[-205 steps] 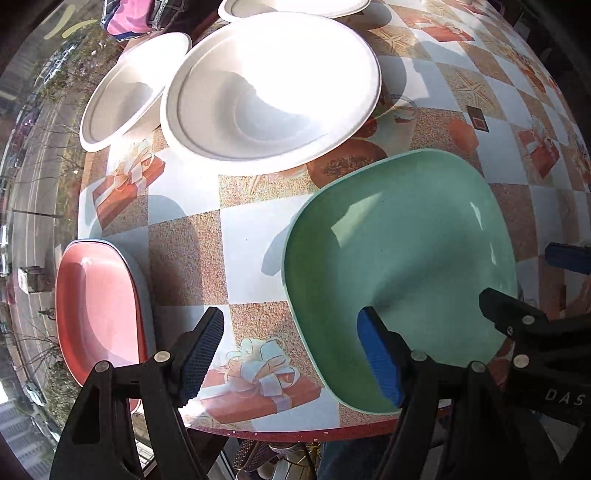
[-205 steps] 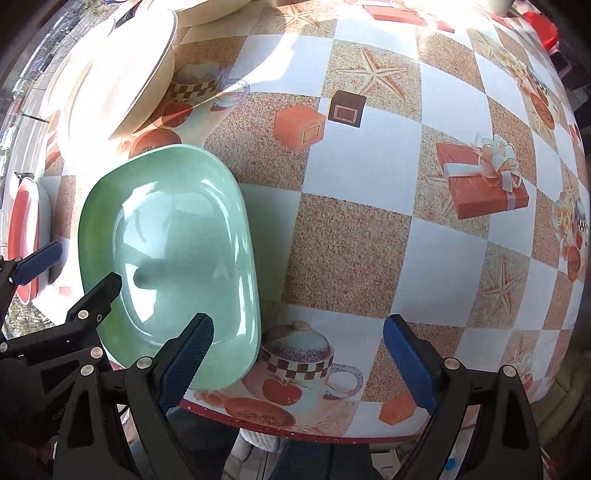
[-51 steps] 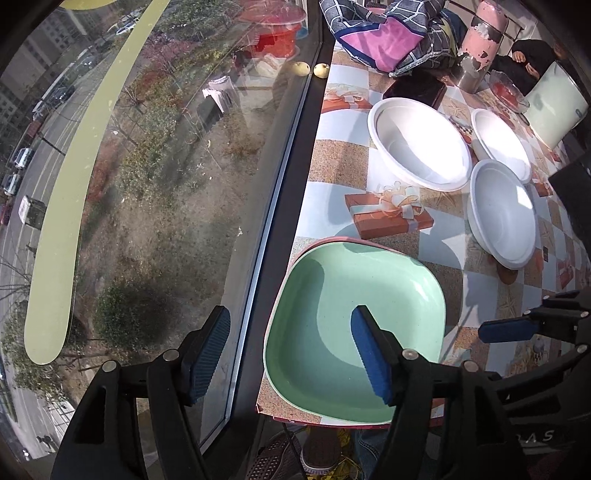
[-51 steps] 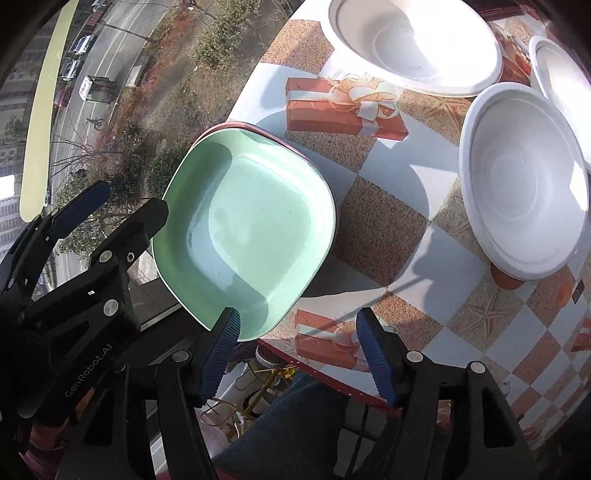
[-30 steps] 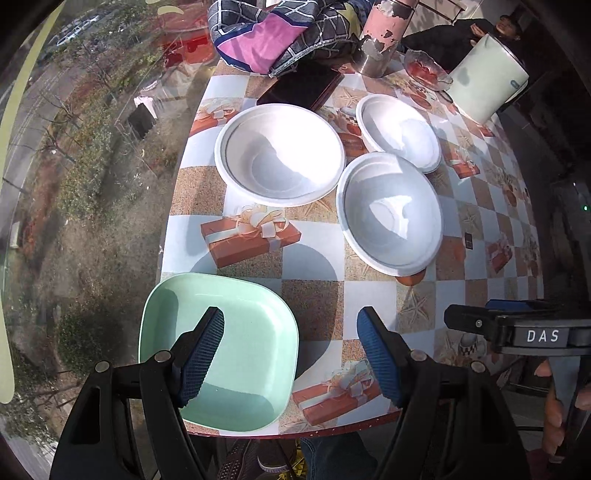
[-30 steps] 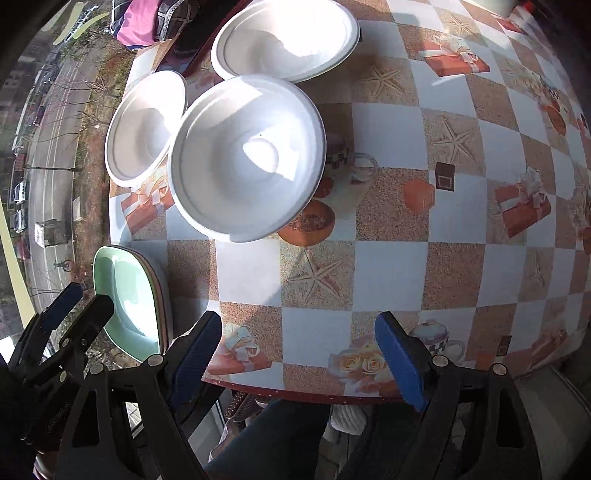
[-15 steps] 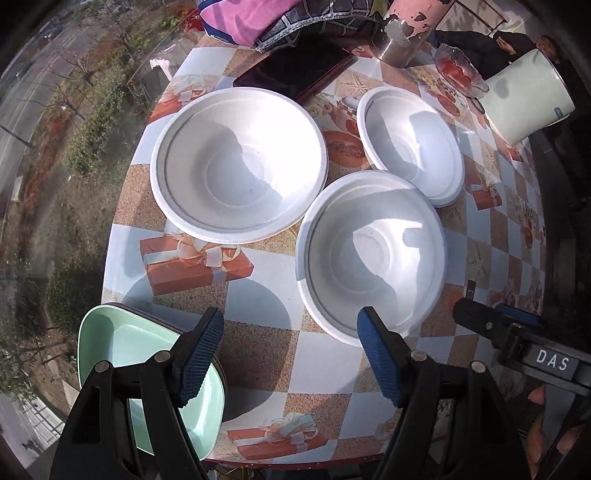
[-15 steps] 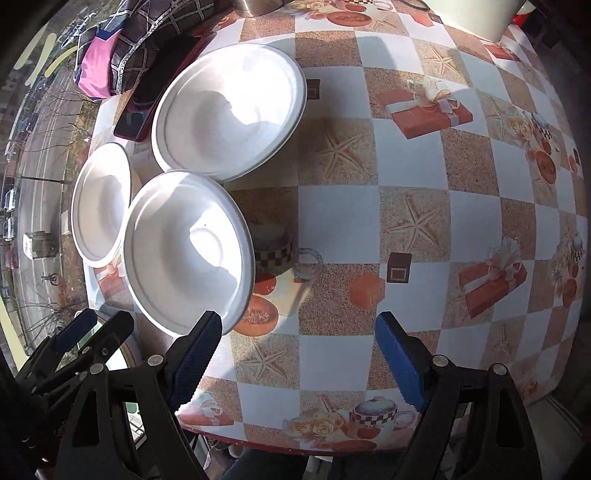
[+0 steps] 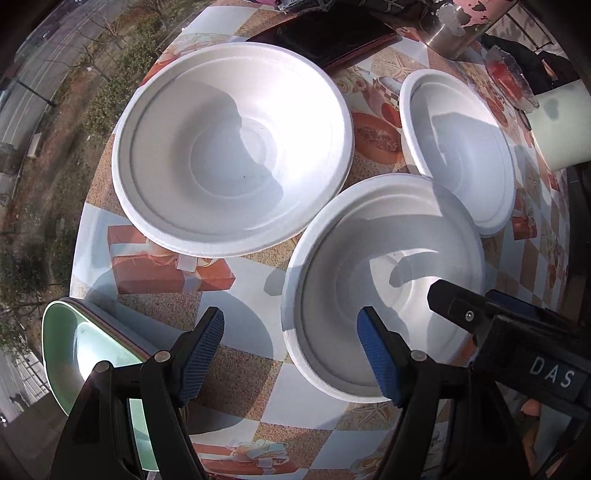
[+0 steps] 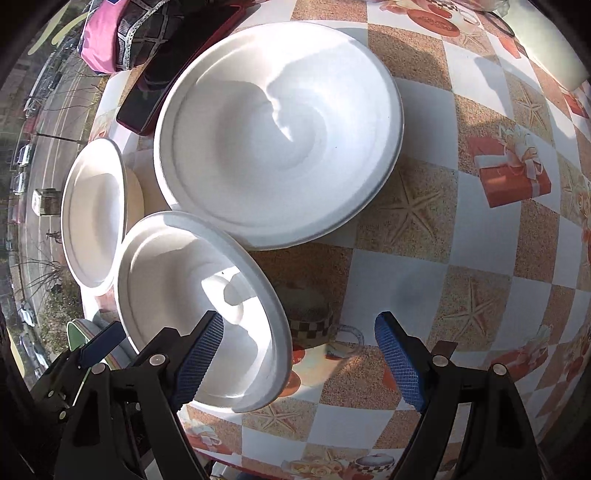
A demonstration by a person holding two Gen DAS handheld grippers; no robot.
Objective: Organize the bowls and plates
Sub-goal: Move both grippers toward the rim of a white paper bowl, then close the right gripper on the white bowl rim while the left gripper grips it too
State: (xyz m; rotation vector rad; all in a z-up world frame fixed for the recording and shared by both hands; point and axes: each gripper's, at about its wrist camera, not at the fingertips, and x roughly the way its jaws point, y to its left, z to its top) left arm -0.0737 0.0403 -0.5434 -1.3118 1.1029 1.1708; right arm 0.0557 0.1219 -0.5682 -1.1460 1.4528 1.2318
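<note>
Three white bowls stand on the patterned table. The nearest bowl (image 9: 384, 284) (image 10: 195, 295) lies between my two grippers. My left gripper (image 9: 291, 354) is open and straddles its left rim, one finger over the inside, the other over the table. My right gripper (image 10: 299, 358) is open and straddles its right rim in the same way. Neither pad presses on the rim. A second bowl (image 9: 232, 147) (image 10: 92, 214) sits toward the window side, a third (image 9: 461, 147) (image 10: 280, 133) farther in. A green plate (image 9: 85, 350) (image 10: 75, 332) rests on a pink one at the table's corner.
A dark flat phone or case (image 9: 332, 33) (image 10: 155, 92), a metal cup (image 9: 450, 33) and a pale container (image 9: 561, 125) stand behind the bowls. A checkered pink cloth (image 10: 122, 33) lies at the back. The table edge (image 9: 79, 236) runs along a window.
Both grippers have moved away from the green plate toward the white bowls and come lower. The nearest bowl now fills the space at the fingers. The jaws keep the same width.
</note>
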